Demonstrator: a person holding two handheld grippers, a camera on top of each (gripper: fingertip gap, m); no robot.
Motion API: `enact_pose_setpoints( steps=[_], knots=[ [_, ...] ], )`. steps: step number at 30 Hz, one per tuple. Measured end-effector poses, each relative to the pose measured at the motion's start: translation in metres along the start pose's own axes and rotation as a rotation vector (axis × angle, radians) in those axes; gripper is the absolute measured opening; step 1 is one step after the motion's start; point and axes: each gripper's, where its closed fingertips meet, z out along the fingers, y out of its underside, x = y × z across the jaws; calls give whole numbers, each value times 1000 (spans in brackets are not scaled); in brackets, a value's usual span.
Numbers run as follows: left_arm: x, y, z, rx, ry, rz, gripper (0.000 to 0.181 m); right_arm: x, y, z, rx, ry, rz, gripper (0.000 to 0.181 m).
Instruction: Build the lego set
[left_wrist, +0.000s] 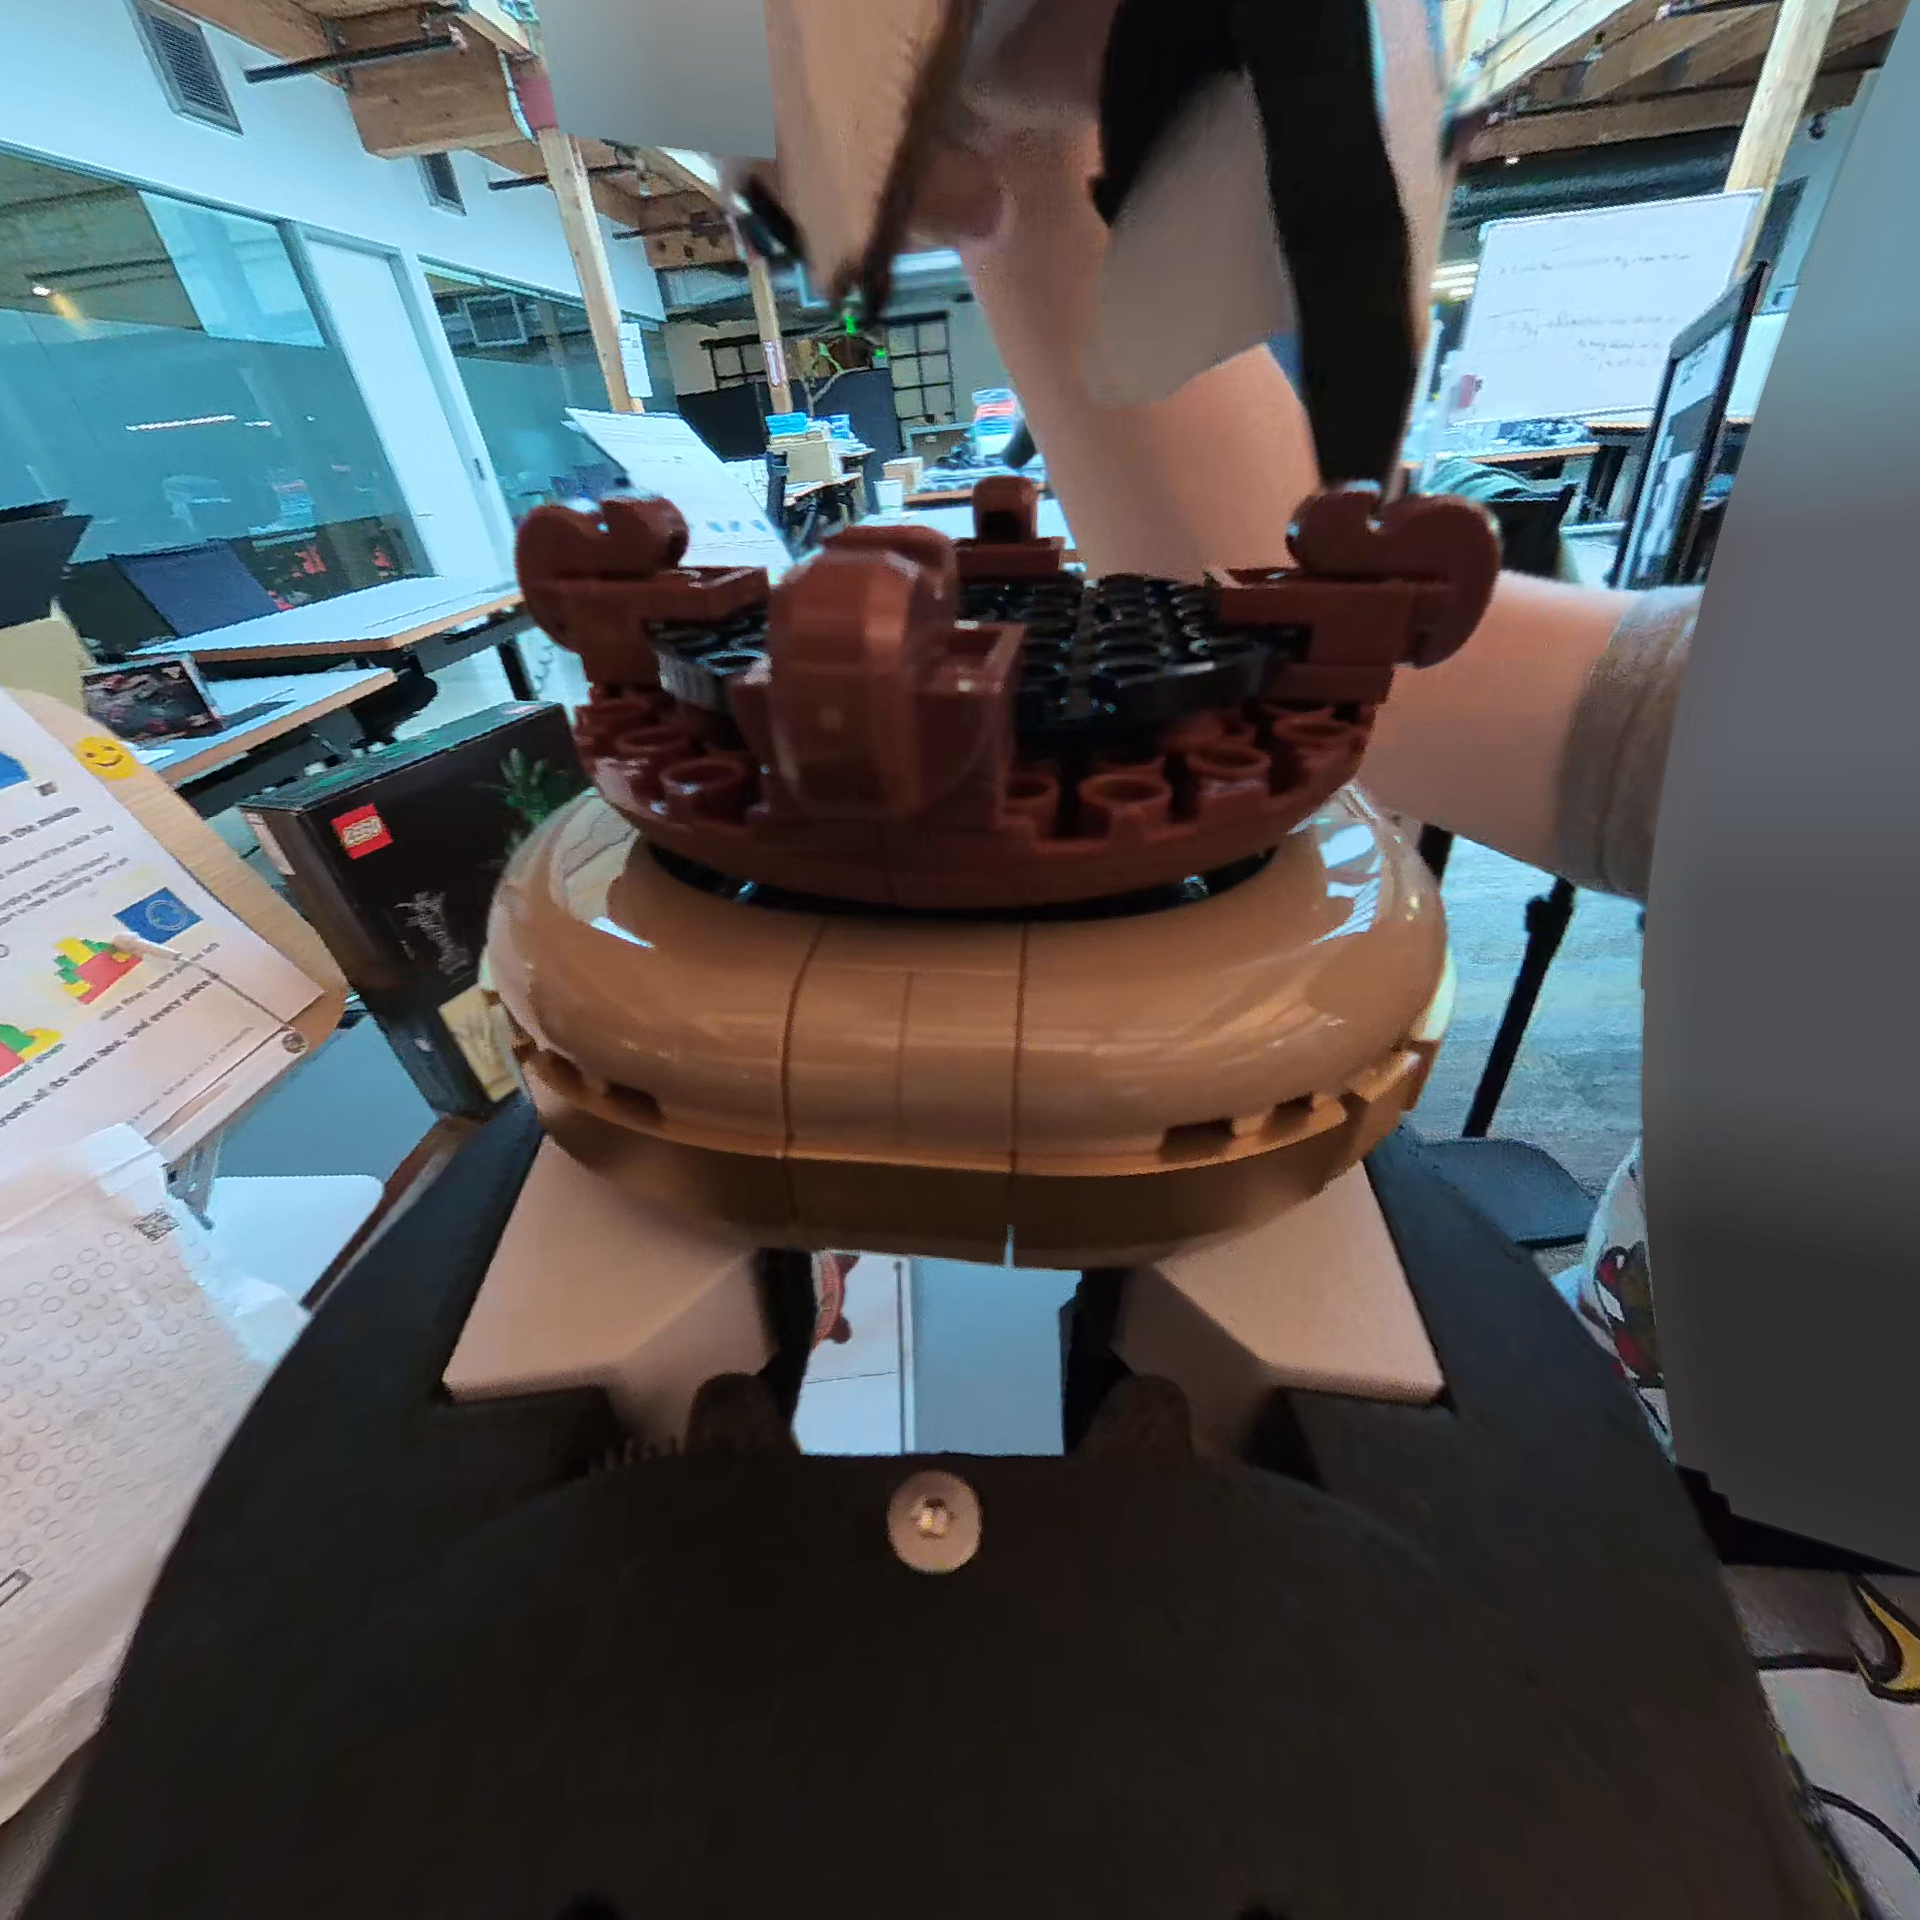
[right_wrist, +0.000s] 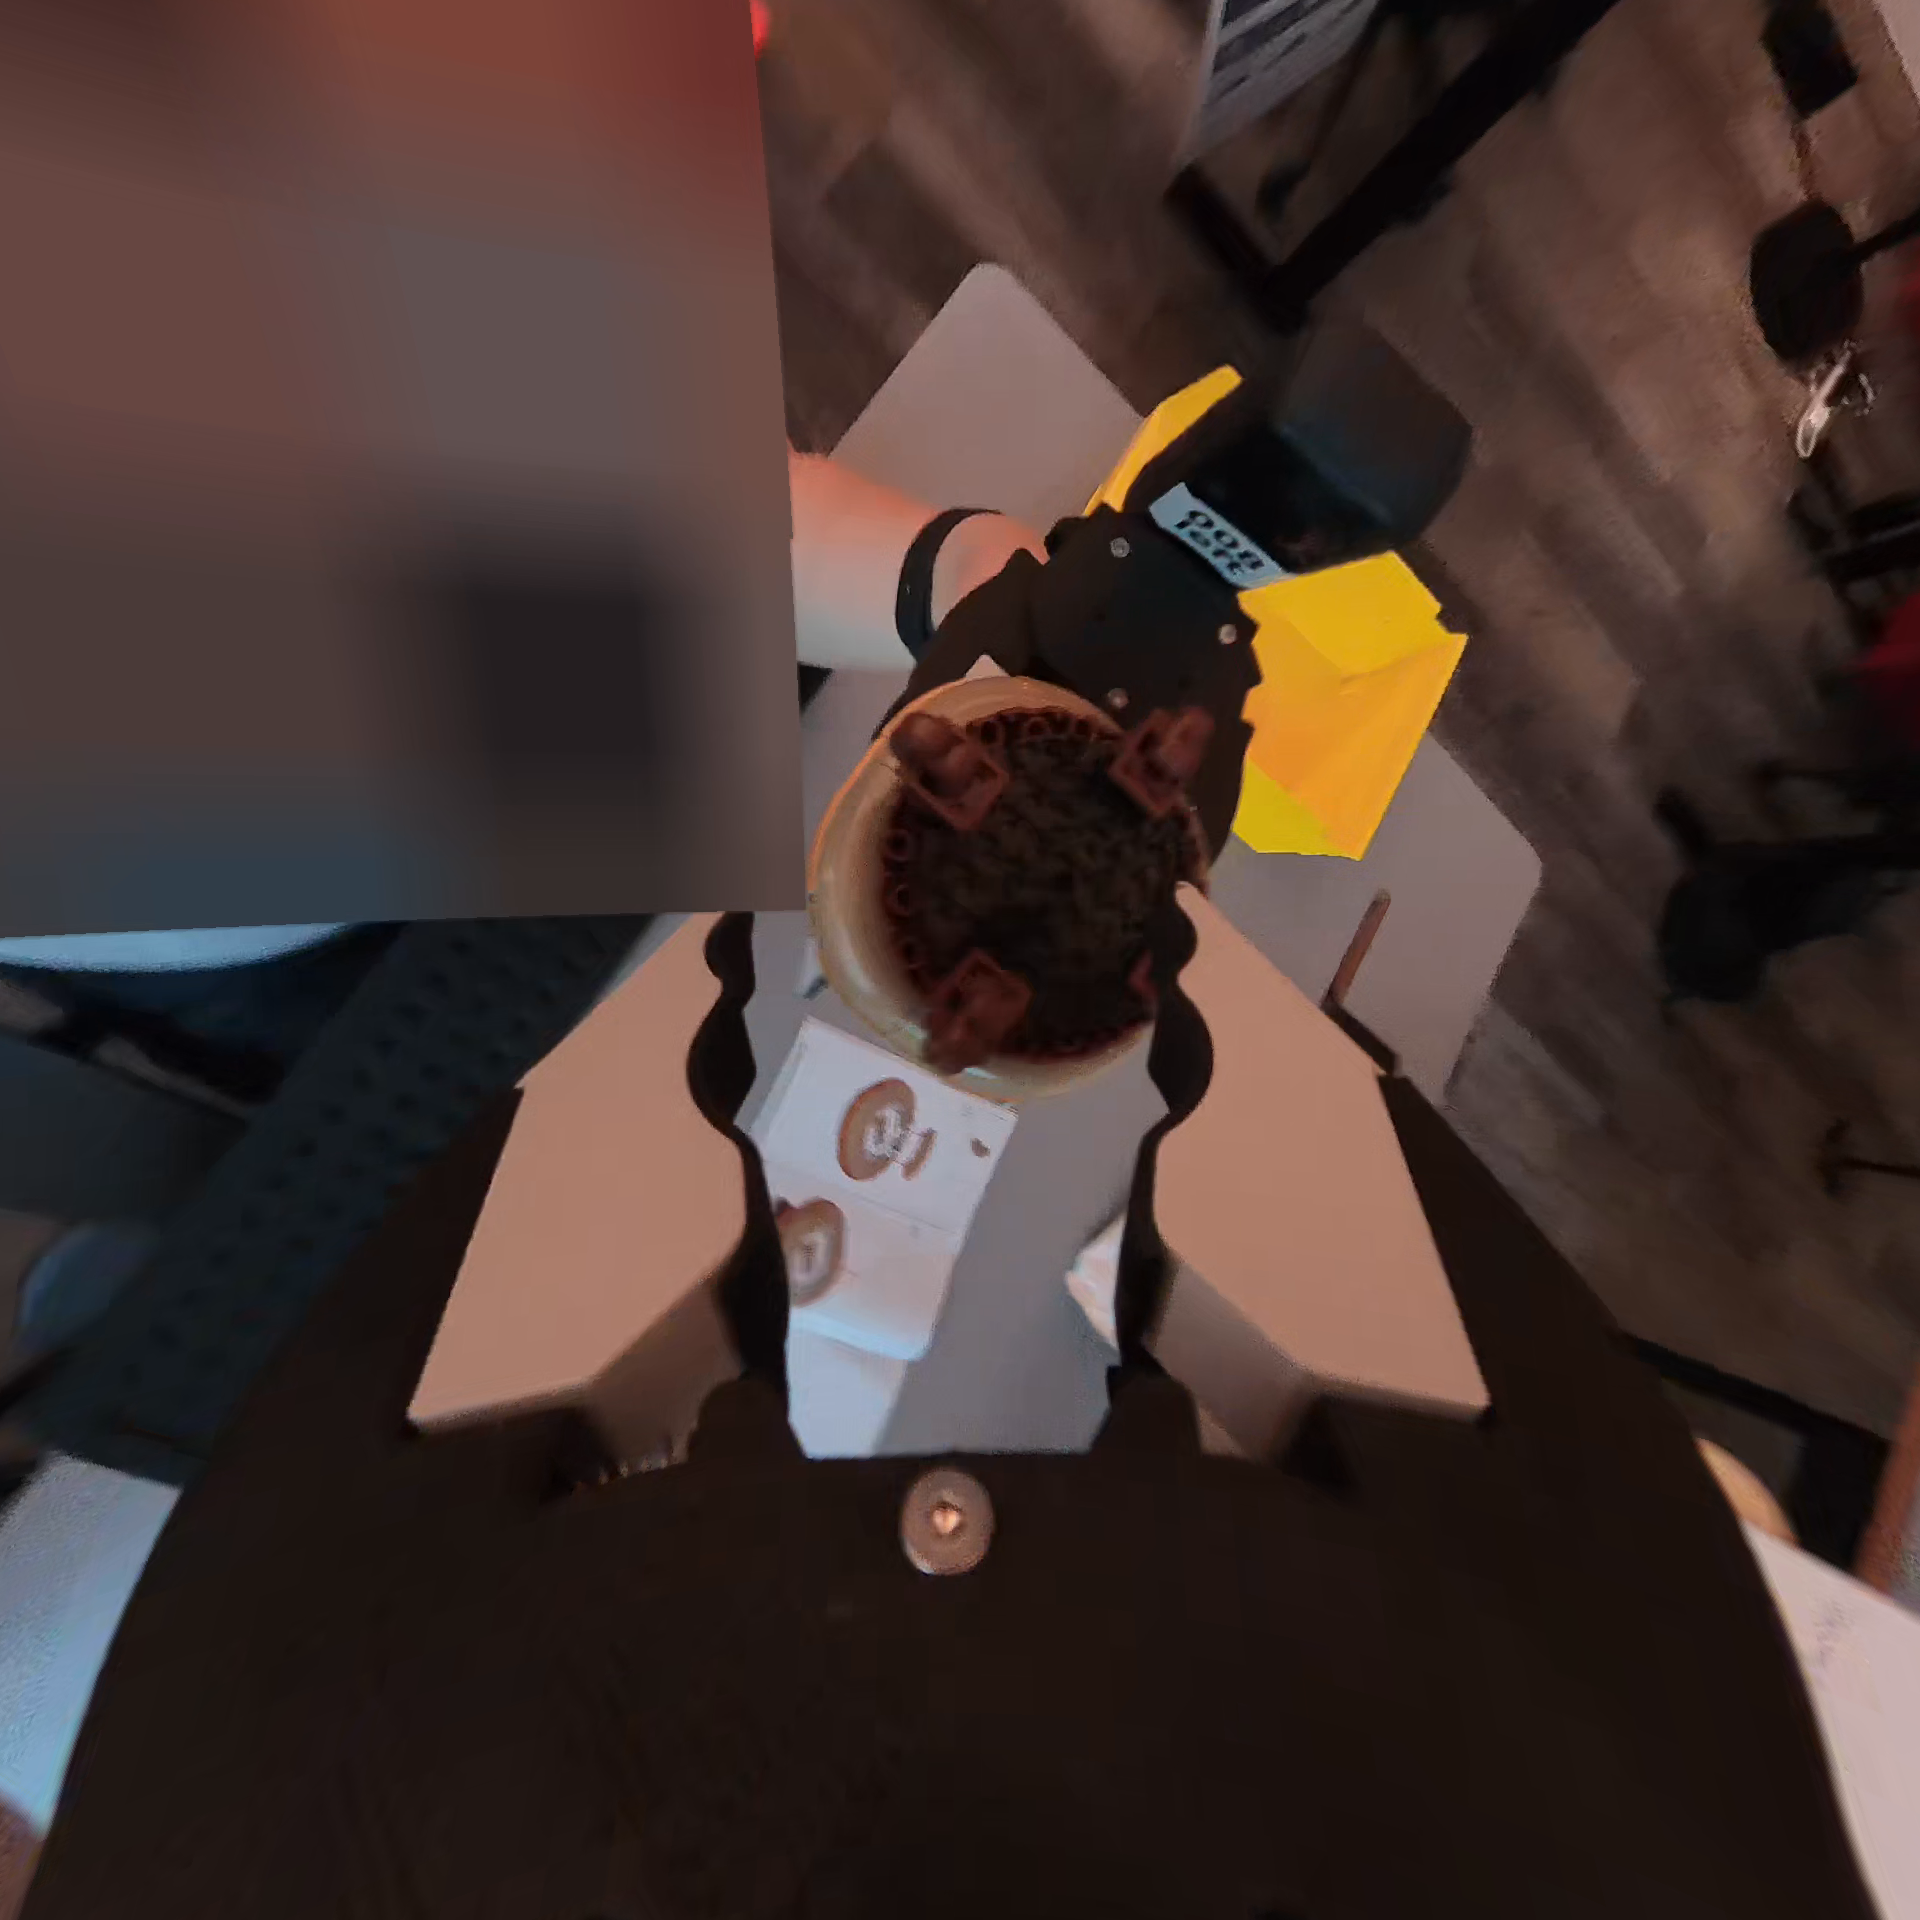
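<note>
A round lego build has a tan ring base, a reddish-brown studded disc and a black plate on top, with several brown hook pieces standing around the rim. My left gripper is shut on the tan base and holds it up in the air. It also shows in the right wrist view, black and yellow, holding the build. My right gripper is open and empty, straight above the build. In the left wrist view one of its black fingers touches the right-hand hook piece.
An open instruction booklet lies on the white table below the build. More printed pages, a black lego box and a white perforated bag are at the left. A person's arm reaches in behind the build.
</note>
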Motion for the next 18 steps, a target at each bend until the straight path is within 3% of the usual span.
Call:
enact_pose_setpoints(
  steps=[1,4,10,13,18],
  knots=[
    [4,0,2,0,17,-1,111,2,0,3,-31,-18,-42,77],
    [12,0,6,0,55,-7,123,3,-1,10,-119,-118,-9,79],
    [19,-3,6,16,90,-15,117,1,9,26,-267,-221,16,84],
    [19,-3,5,16,88,-10,118,0,4,28,-251,-254,34,76],
    [19,-4,2,18,90,-9,112,-1,-3,26,-212,-293,53,79]
  ],
)
